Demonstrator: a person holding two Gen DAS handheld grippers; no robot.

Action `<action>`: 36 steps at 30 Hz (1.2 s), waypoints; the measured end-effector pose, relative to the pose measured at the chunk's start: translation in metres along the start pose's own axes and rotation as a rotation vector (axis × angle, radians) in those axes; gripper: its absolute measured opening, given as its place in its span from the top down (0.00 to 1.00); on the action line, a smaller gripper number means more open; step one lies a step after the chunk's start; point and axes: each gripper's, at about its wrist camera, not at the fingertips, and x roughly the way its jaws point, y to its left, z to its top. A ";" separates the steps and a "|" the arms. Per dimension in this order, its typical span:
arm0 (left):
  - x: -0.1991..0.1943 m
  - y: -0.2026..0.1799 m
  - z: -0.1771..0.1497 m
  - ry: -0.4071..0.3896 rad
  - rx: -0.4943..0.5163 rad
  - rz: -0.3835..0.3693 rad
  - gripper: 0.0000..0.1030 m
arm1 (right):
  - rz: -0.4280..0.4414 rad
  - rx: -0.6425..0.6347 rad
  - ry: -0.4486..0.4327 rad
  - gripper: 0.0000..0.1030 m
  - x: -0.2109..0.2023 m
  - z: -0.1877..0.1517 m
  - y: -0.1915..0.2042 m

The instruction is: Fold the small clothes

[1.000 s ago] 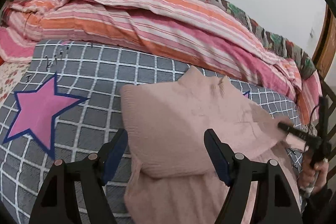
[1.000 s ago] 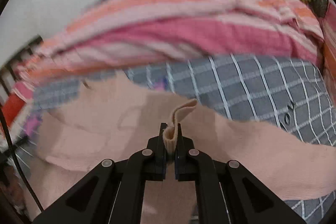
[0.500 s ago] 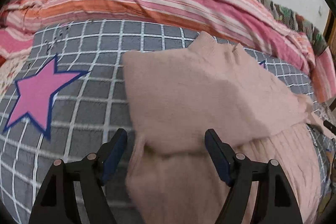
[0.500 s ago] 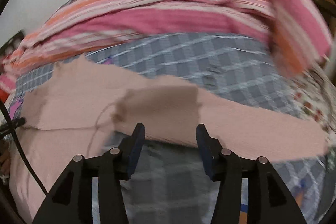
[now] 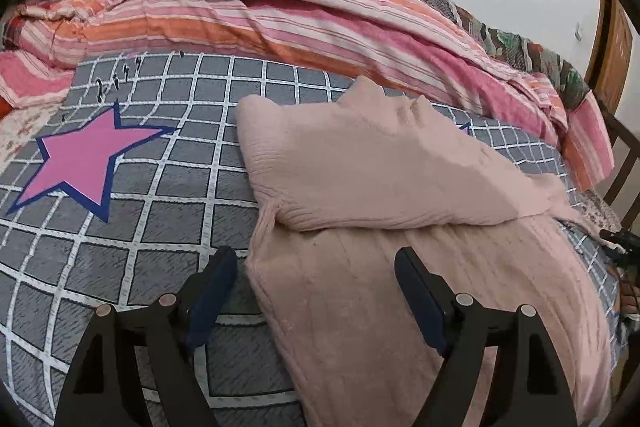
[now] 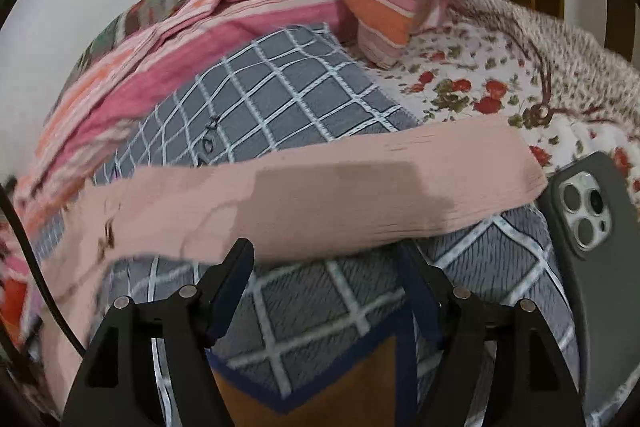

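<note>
A pale pink knit garment [image 5: 372, 187] lies on the grey checked bedspread [image 5: 168, 187], with its upper part folded over the lower part. My left gripper [image 5: 314, 275] is open and empty just above the garment's near left edge. In the right wrist view a long pink sleeve [image 6: 320, 195] stretches flat across the bedspread [image 6: 280, 99]. My right gripper [image 6: 328, 267] is open and empty, just in front of the sleeve's near edge.
A striped pink and orange duvet [image 5: 300, 23] is heaped along the back of the bed. A pink star [image 5: 86, 159] is printed on the bedspread at left. A grey phone [image 6: 588, 227] lies at right on the bed beside a floral sheet [image 6: 472, 87]. A wooden bed frame [image 5: 612, 39] stands at right.
My right gripper let go of the pink garment's edge, opened, and swung right toward the sleeve. The folded part now lies flat. My left gripper stayed open.
</note>
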 end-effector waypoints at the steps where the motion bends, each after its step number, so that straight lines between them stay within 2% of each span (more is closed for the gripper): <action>1: 0.001 0.002 0.000 -0.001 -0.010 -0.009 0.23 | 0.019 0.030 -0.008 0.30 0.001 0.004 -0.004; 5: 0.003 0.007 0.002 0.000 -0.038 -0.034 0.23 | -0.020 0.034 -0.017 0.34 0.011 0.016 -0.003; 6: 0.003 0.008 0.002 -0.001 -0.042 -0.038 0.23 | -0.048 0.025 -0.022 0.40 0.013 0.019 -0.001; 7: 0.003 0.007 0.002 -0.001 -0.044 -0.039 0.23 | -0.096 0.009 -0.030 0.60 0.015 0.022 0.003; 9: 0.003 0.007 0.001 -0.002 -0.047 -0.042 0.23 | -0.102 -0.016 -0.019 0.93 0.017 0.025 0.008; 13: 0.002 0.007 0.001 -0.008 -0.053 -0.044 0.23 | -0.148 -0.091 -0.084 0.94 0.004 0.030 0.035; 18: -0.002 0.012 0.000 -0.024 -0.078 -0.053 0.22 | -0.108 -0.172 -0.177 0.94 -0.024 0.037 0.095; 22: -0.009 0.024 -0.001 -0.041 -0.146 -0.048 0.22 | -0.061 -0.318 -0.236 0.94 -0.045 0.033 0.184; 24: -0.017 0.033 -0.002 -0.057 -0.199 -0.012 0.22 | -0.029 -0.380 -0.246 0.94 -0.051 0.025 0.225; 27: -0.025 0.043 -0.003 -0.056 -0.242 0.049 0.22 | 0.041 -0.491 -0.243 0.94 -0.055 0.008 0.299; 28: -0.028 0.047 -0.004 -0.050 -0.255 0.063 0.22 | 0.076 -0.539 -0.238 0.94 -0.052 -0.002 0.332; 30: -0.033 0.054 -0.006 -0.041 -0.262 0.072 0.22 | 0.123 -0.597 -0.218 0.94 -0.046 -0.021 0.372; 33: -0.039 0.058 -0.007 -0.030 -0.240 0.097 0.22 | 0.211 -0.663 -0.133 0.94 -0.021 -0.059 0.425; 34: -0.041 0.059 -0.007 -0.024 -0.224 0.113 0.22 | 0.235 -0.684 -0.079 0.94 -0.002 -0.075 0.440; 36: -0.044 0.060 -0.007 -0.021 -0.201 0.129 0.22 | 0.244 -0.701 -0.001 0.94 0.025 -0.098 0.452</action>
